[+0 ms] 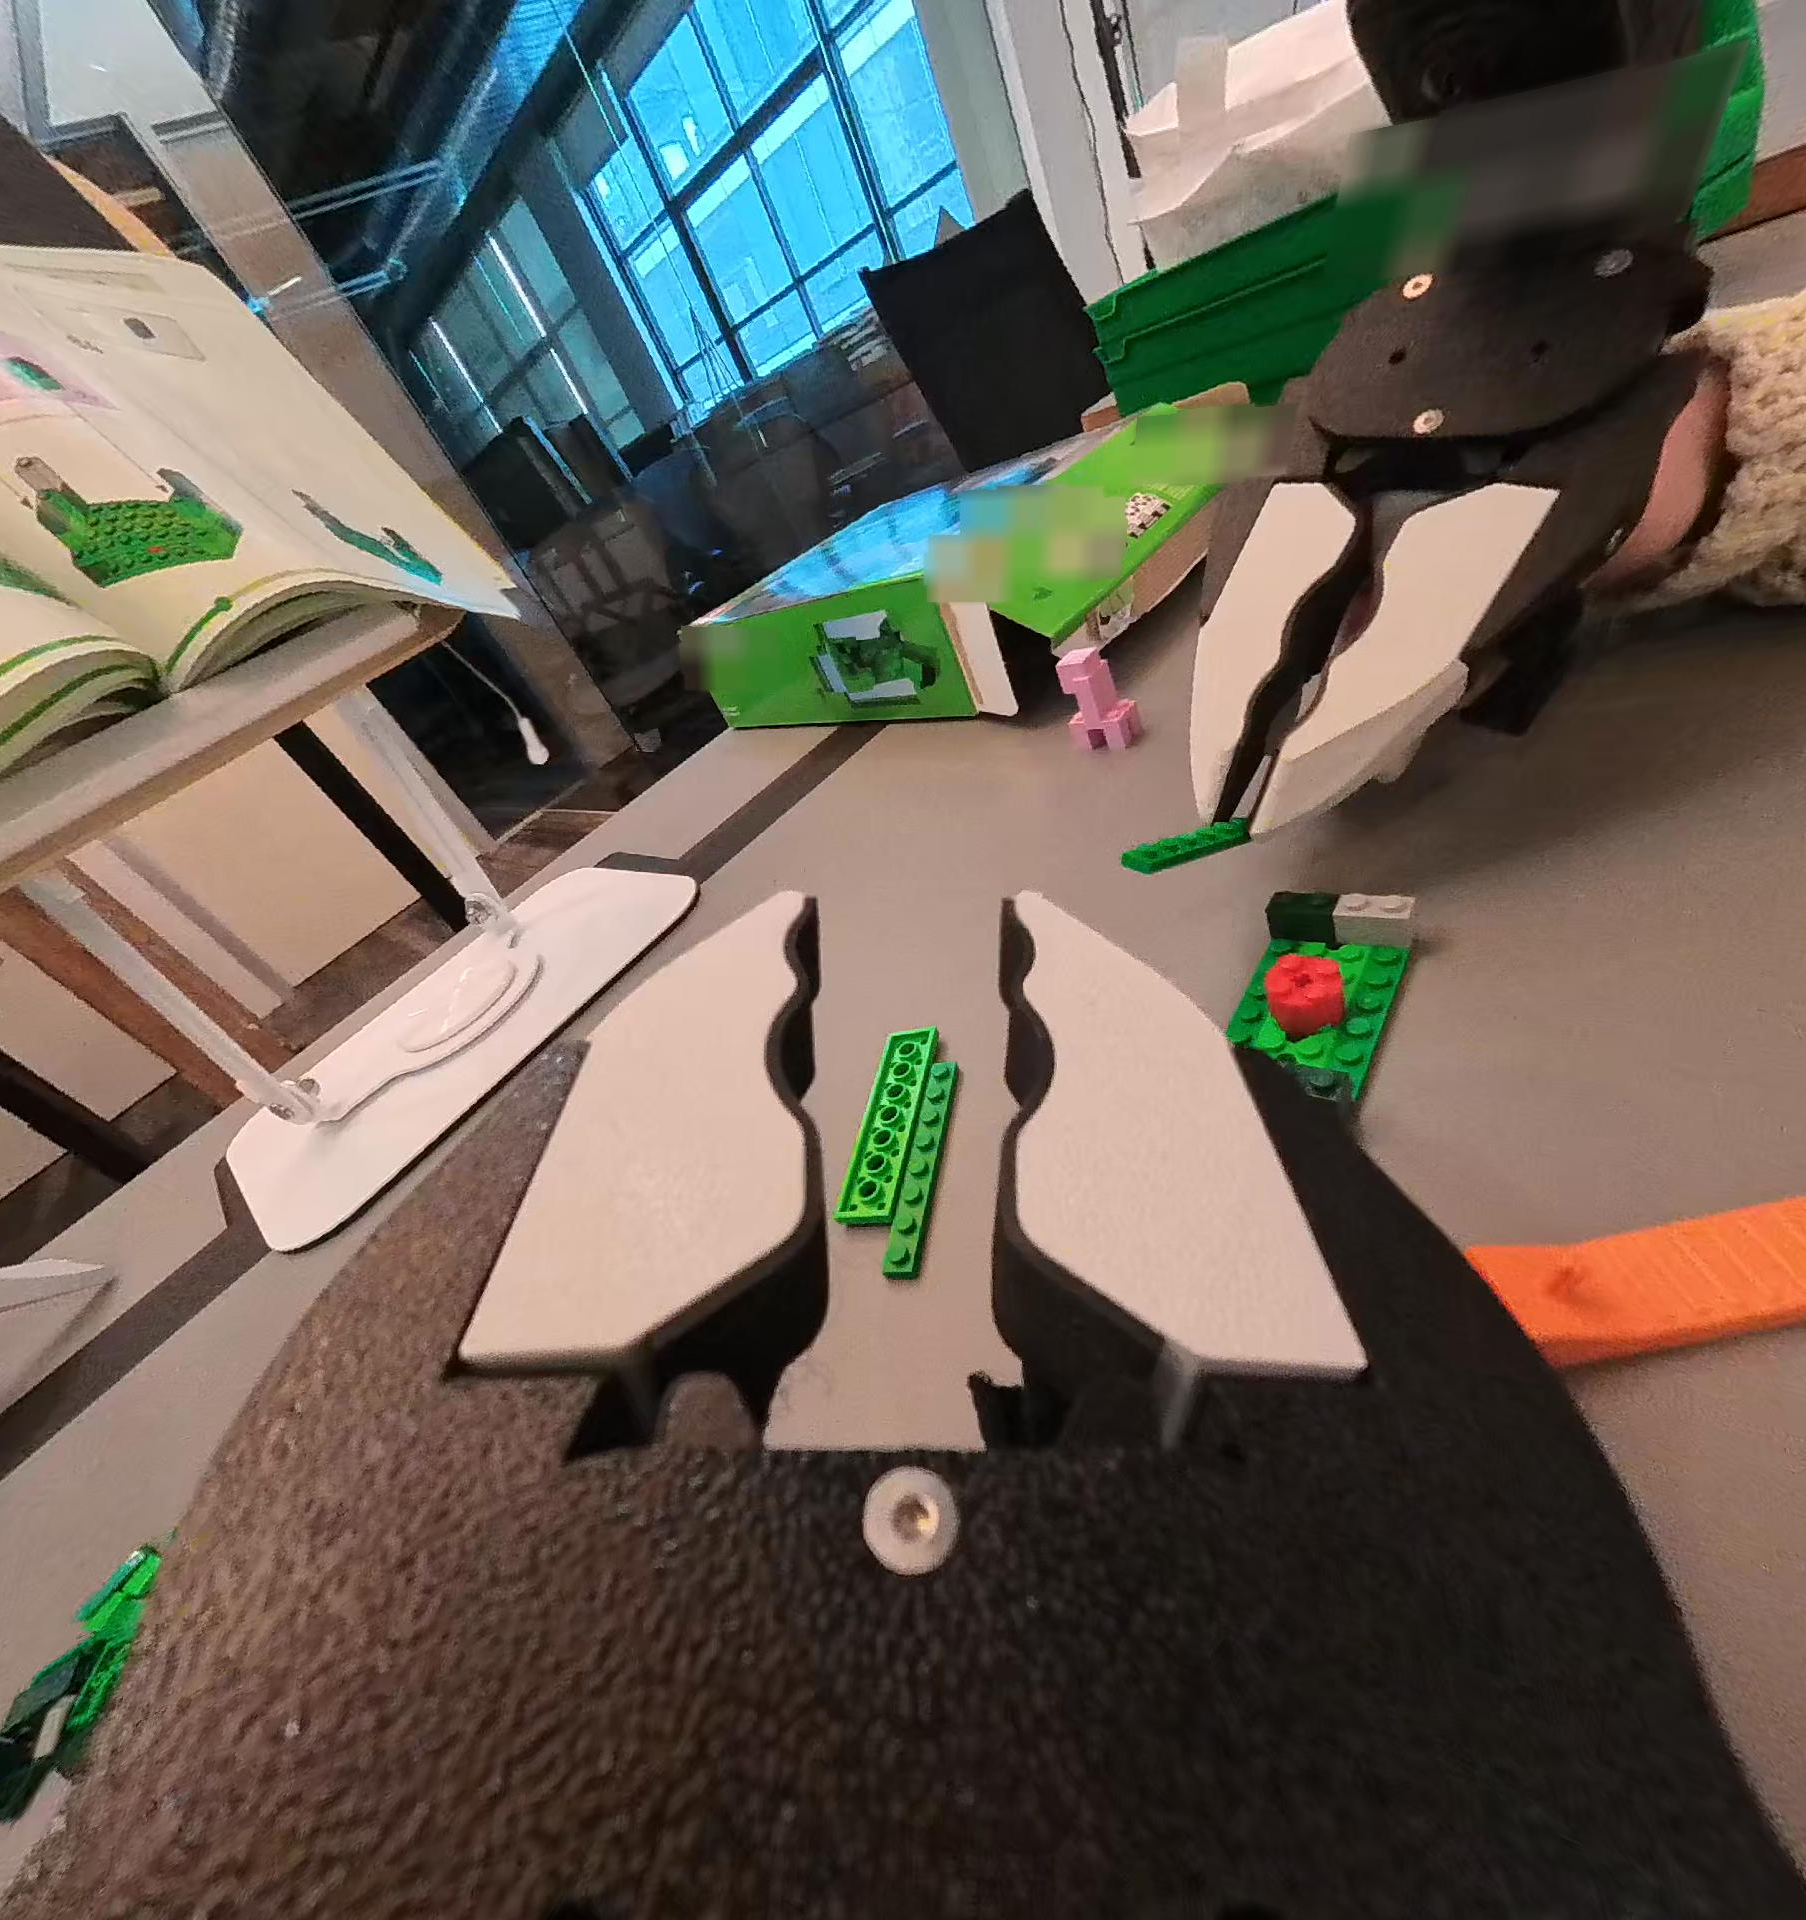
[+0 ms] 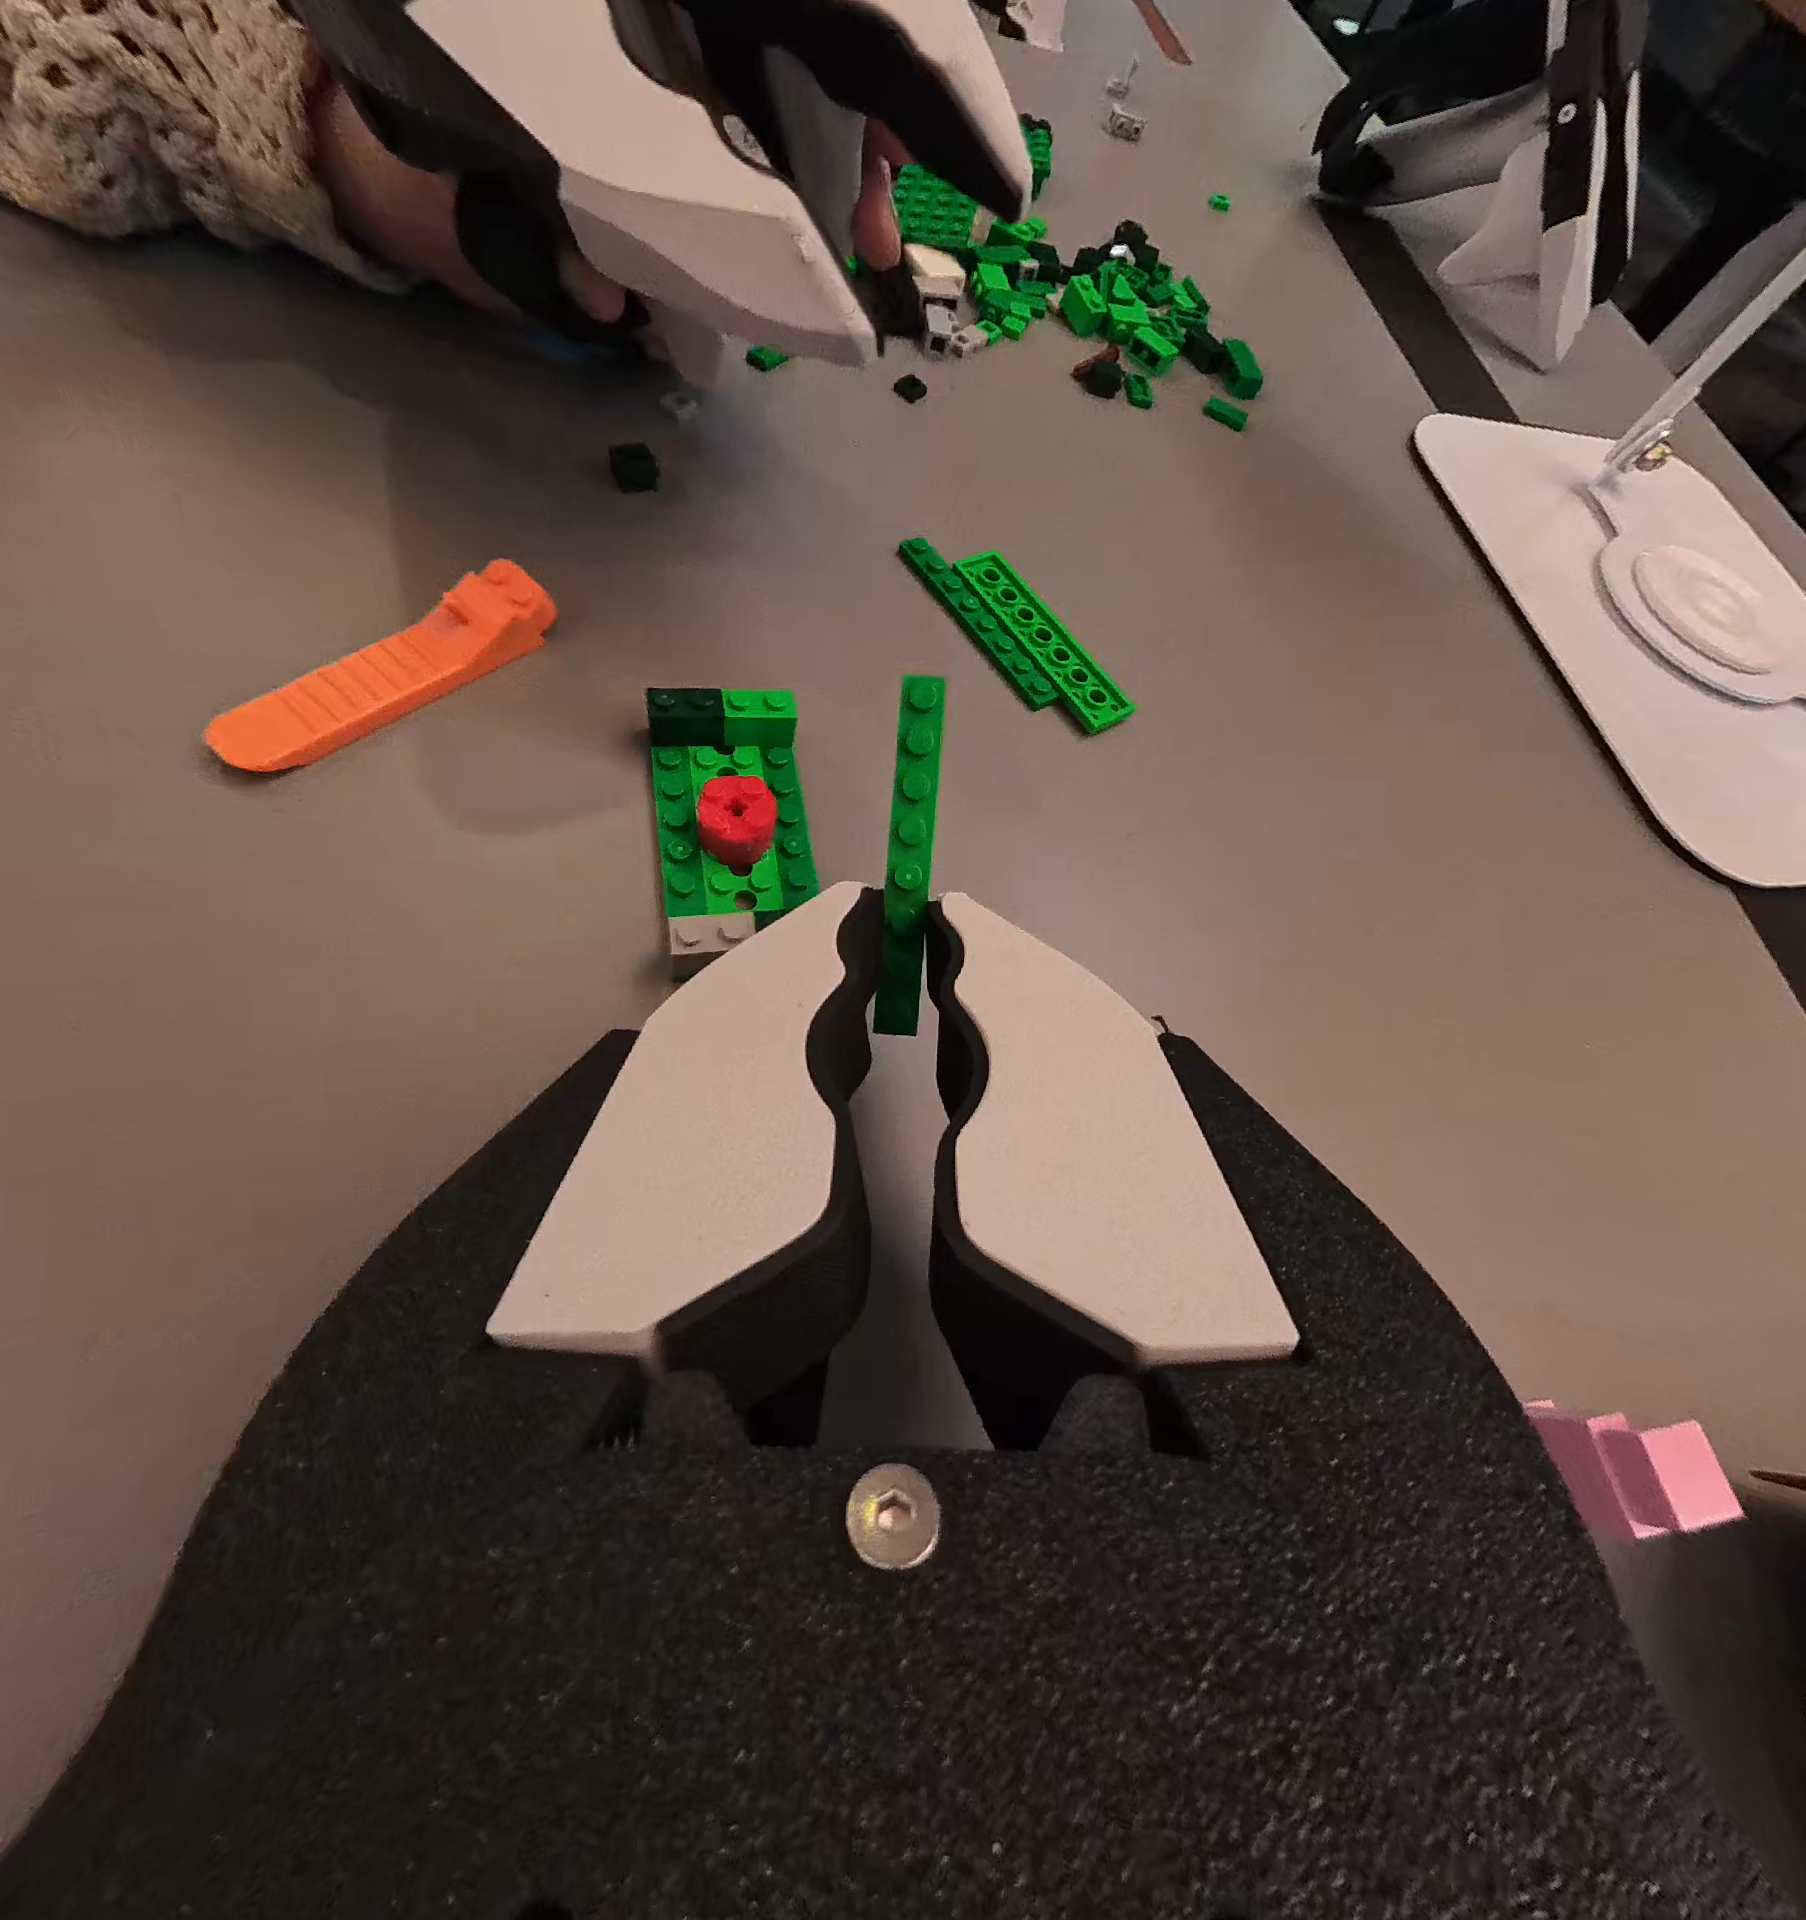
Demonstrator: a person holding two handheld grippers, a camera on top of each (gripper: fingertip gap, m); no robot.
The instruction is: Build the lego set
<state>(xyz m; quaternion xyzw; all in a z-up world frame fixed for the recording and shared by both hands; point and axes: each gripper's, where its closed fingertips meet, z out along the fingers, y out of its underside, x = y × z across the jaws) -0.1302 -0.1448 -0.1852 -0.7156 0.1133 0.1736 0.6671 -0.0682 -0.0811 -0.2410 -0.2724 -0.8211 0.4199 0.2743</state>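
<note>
My right gripper [image 2: 901, 906] is shut on a long thin green plate [image 2: 918, 790], held just above the grey table; the gripper [image 1: 1242, 816] and the plate [image 1: 1185, 844] also show in the left wrist view. My left gripper [image 1: 907, 914] is open and empty, hovering over two long green plates [image 1: 901, 1138] lying side by side, which also show in the right wrist view [image 2: 1018, 634]. A small green build with a red round piece [image 2: 733, 821] sits left of the held plate; it also shows in the left wrist view [image 1: 1320, 1003].
An orange brick separator [image 2: 379, 670] lies left. A pile of loose green bricks [image 2: 1096, 291] is beyond. A white stand base [image 2: 1647, 644] holds the open instruction booklet [image 1: 151, 488]. The green set box [image 1: 878, 623] and a pink figure [image 1: 1098, 698] stand farther back. The left gripper's tips are roughly 11 centimeters from the right gripper's.
</note>
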